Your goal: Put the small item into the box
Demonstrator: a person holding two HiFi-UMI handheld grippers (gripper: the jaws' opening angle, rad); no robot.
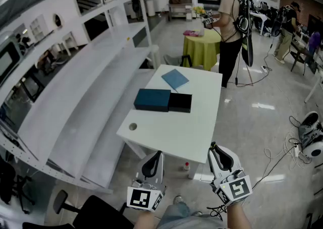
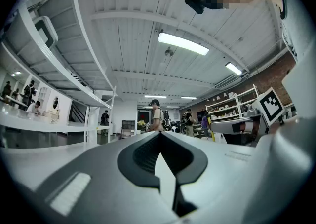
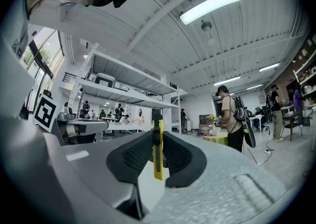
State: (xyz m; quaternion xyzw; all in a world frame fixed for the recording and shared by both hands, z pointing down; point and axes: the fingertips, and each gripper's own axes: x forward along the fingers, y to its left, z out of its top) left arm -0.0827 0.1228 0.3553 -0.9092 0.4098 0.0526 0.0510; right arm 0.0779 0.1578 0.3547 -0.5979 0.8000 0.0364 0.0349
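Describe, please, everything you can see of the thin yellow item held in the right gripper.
The small item is a thin, flat strip, yellow along its edges with a black band down the middle. It stands upright, narrow side toward the camera. The dark ribbed pads of the right gripper pinch it, and its top pokes out above them. What it is cannot be told.

Teal box (image 1: 152, 100), black box (image 1: 180, 102), yellow item (image 3: 157, 151), white table (image 1: 176, 134)
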